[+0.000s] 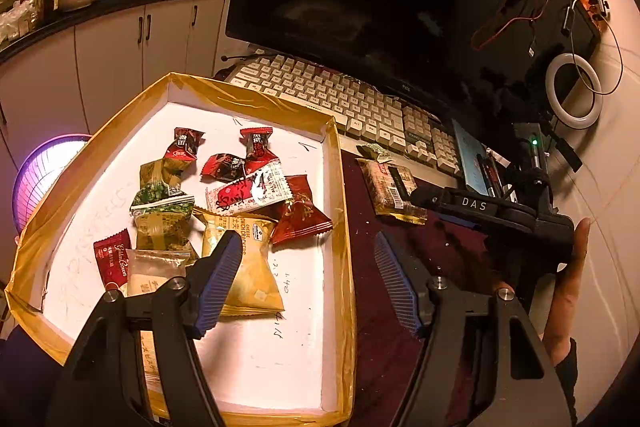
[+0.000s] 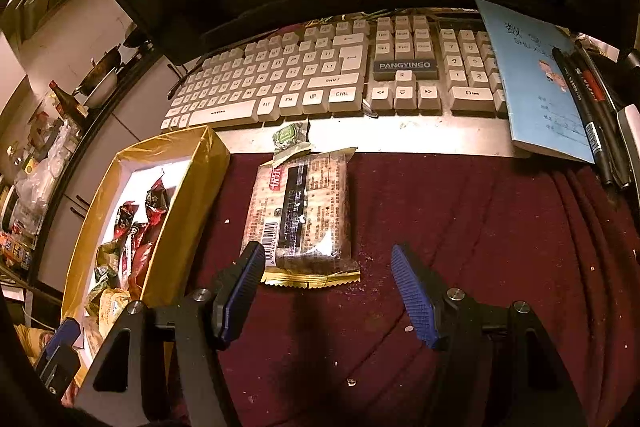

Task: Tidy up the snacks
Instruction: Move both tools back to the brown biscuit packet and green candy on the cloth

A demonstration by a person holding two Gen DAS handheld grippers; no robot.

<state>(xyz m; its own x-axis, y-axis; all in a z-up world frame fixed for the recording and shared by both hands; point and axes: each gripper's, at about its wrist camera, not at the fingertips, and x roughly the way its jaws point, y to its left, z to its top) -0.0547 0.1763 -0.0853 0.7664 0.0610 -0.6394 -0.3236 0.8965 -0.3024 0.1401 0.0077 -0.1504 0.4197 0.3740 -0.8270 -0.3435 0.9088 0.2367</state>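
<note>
Right wrist view, right gripper [image 2: 328,291] spread over cracker pack [image 2: 302,211], box wall [image 2: 188,195] just beside, bare cloth [image 2: 480,219] opposite.

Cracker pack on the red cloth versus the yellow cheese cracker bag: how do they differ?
The cracker pack lies outside the box on the cloth, near the right gripper; the cheese cracker bag is already in the box among other snacks. The pack is a flat, see-through brick with a barcode; the bag is opaque yellow and puffy. Both are sealed, and neither is gripped.
</note>
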